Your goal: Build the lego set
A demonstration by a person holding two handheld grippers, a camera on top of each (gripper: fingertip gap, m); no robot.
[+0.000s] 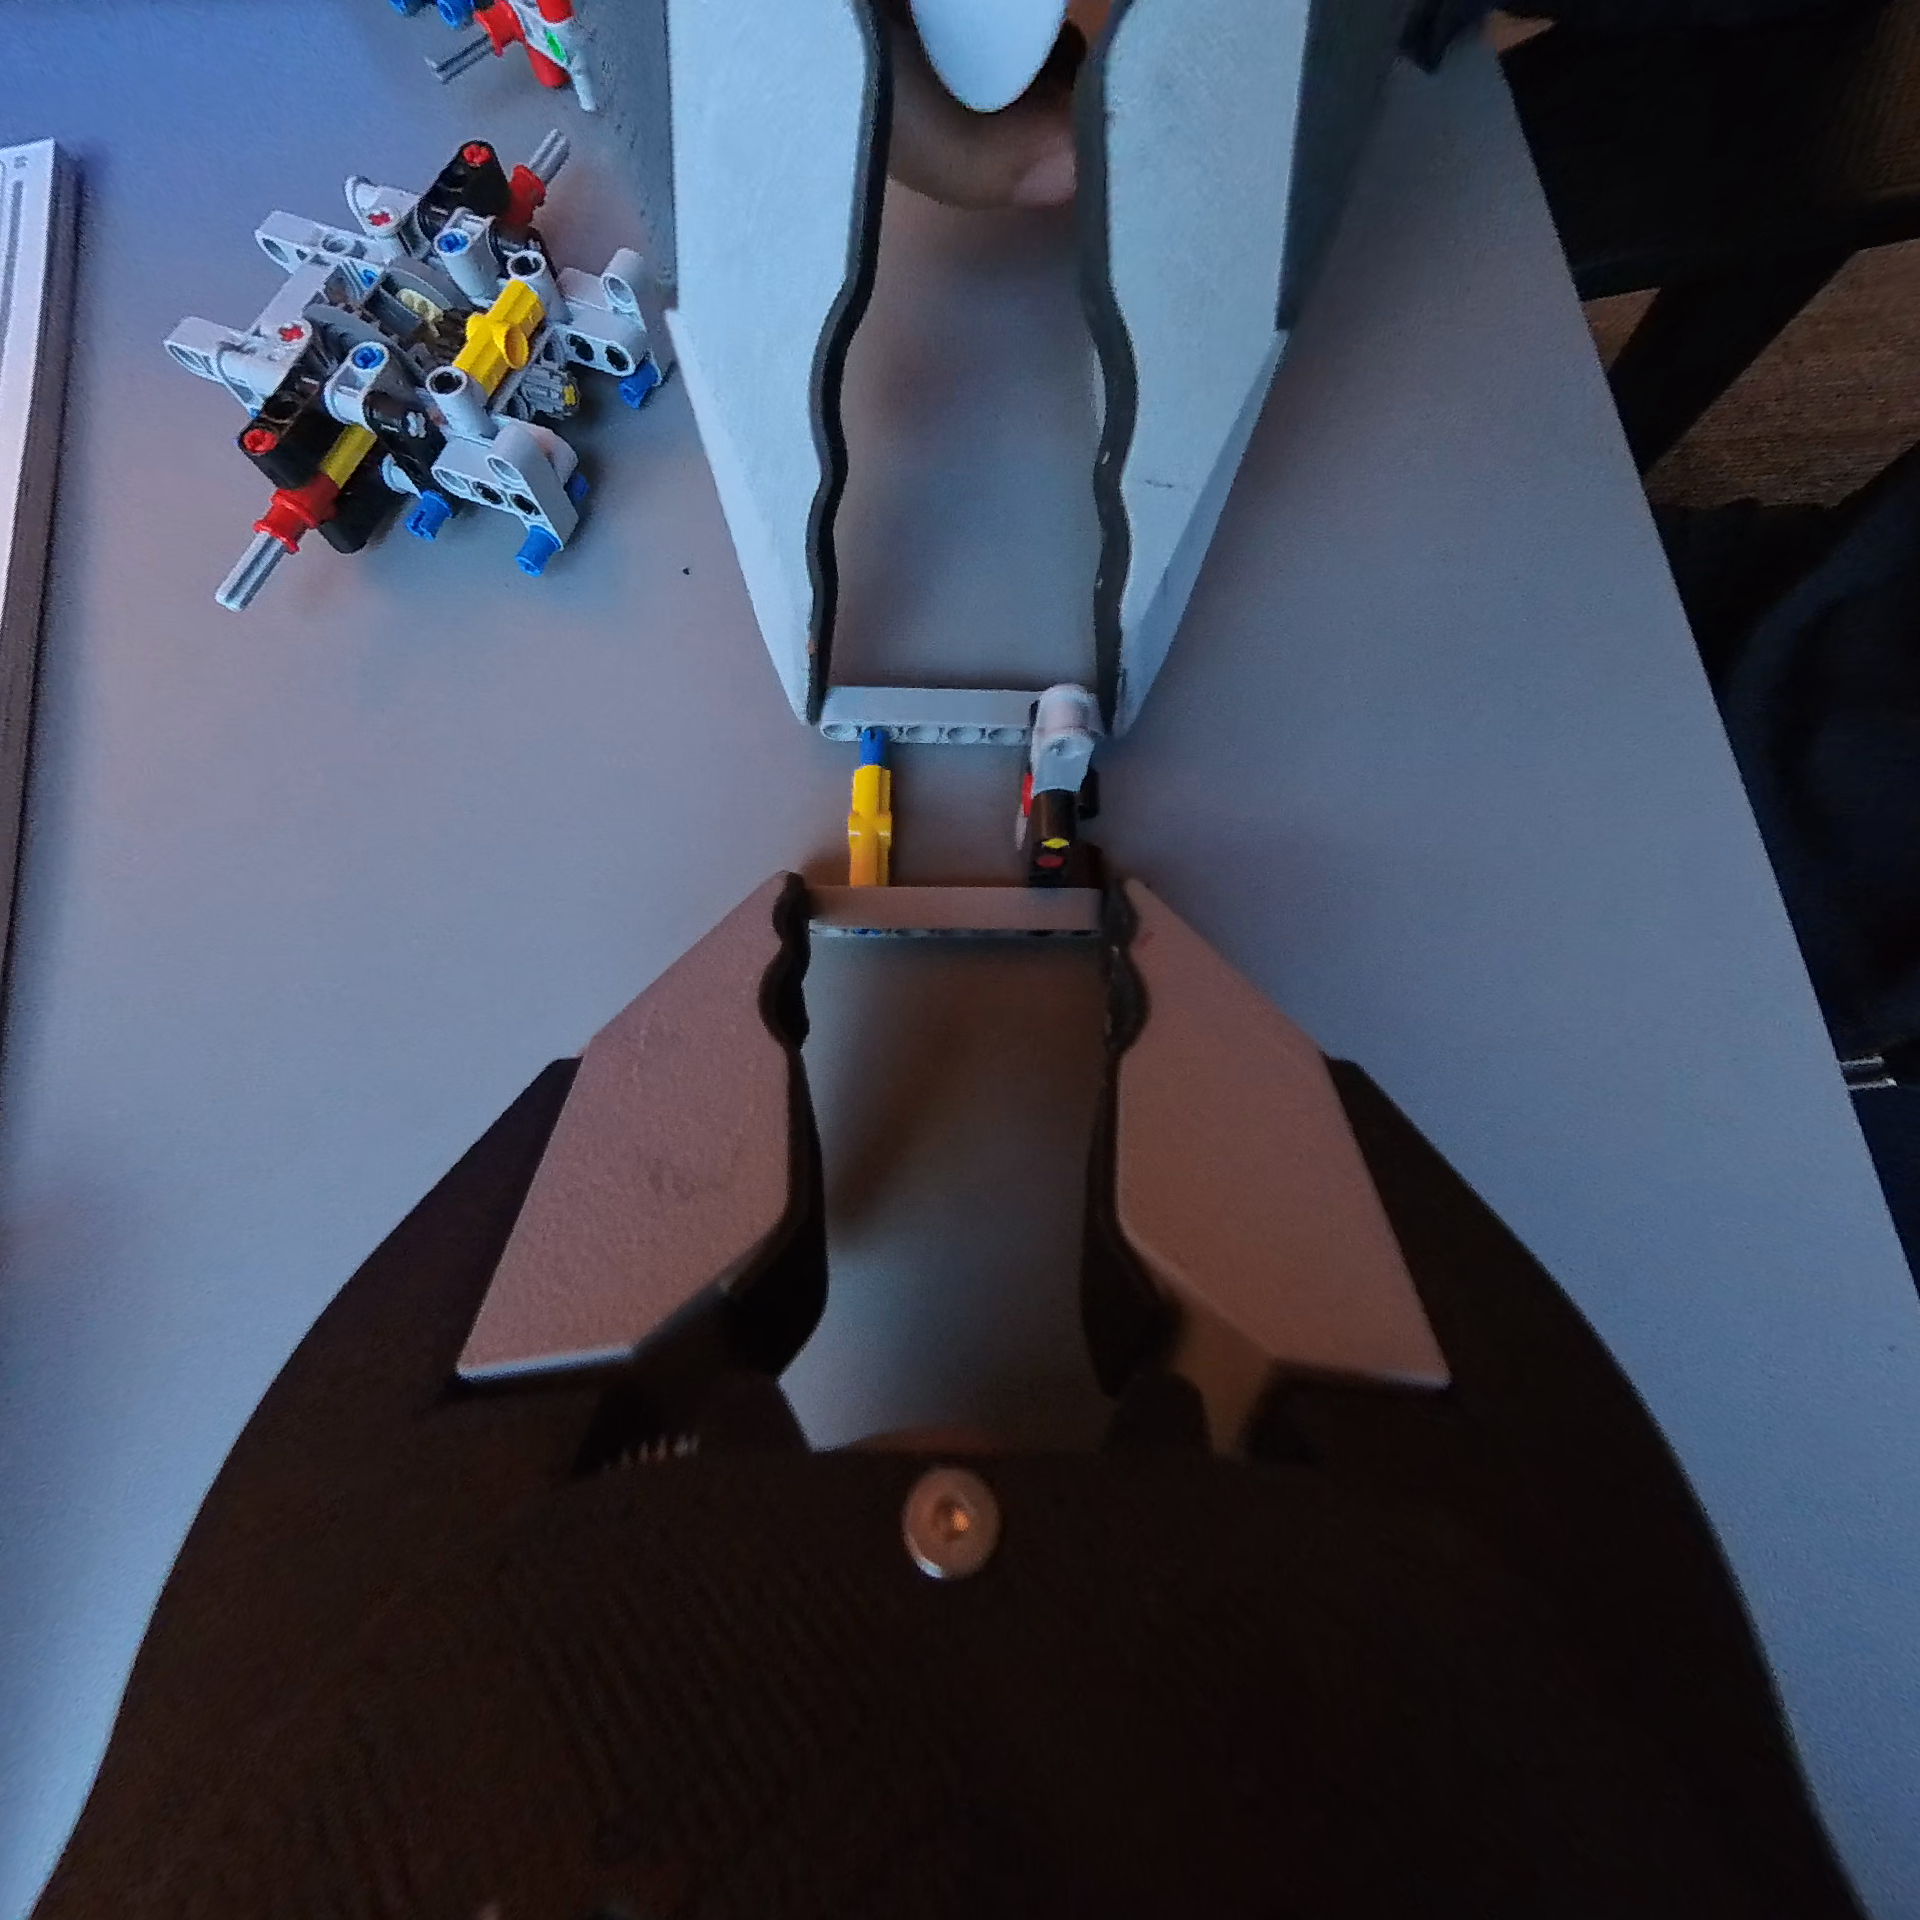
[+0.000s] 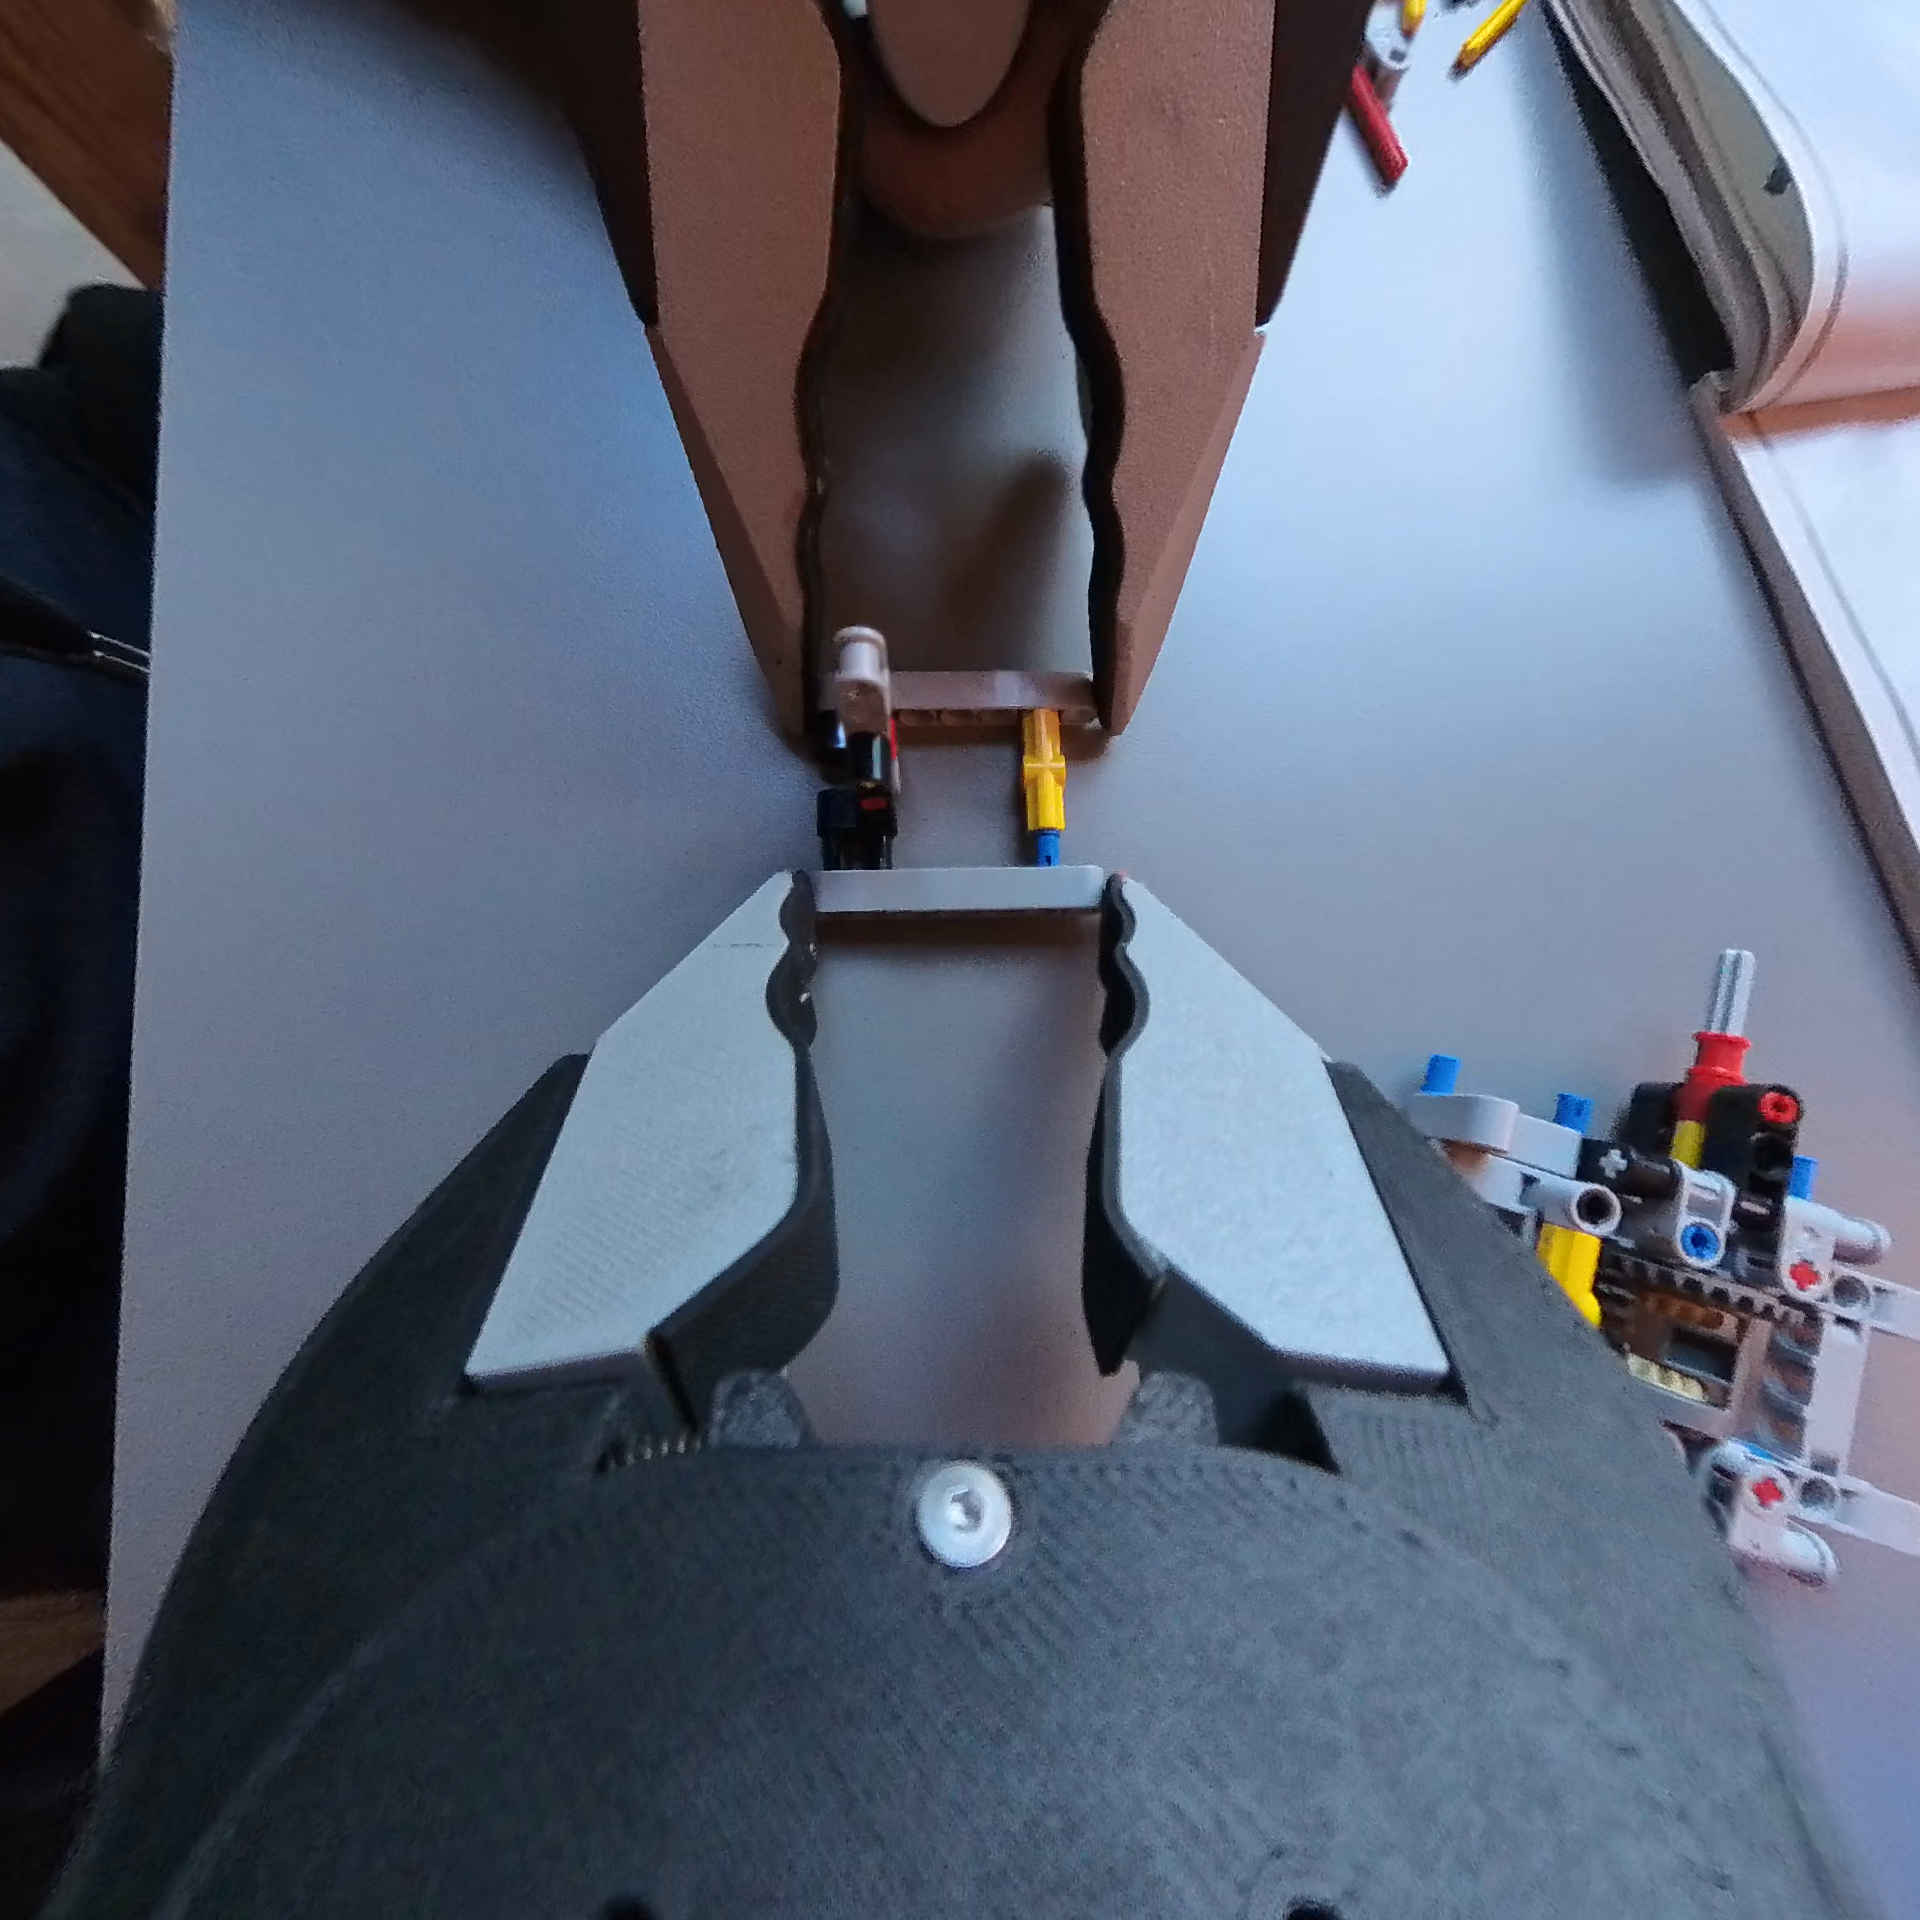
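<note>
Small frame of building-toy parts: two grey beams with holes, joined by a yellow connector on a blue pin and a black connector stack with red and yellow dots. Beams lie parallel, long axes crosswise between the grippers; connectors run from one gripper to the other. Held just above the grey counter.

Left gripper: fingers clamped on the near beam's ends.

Right gripper: fingers clamped on the far beam.

Larger toy assembly lies apart on the counter.
</note>
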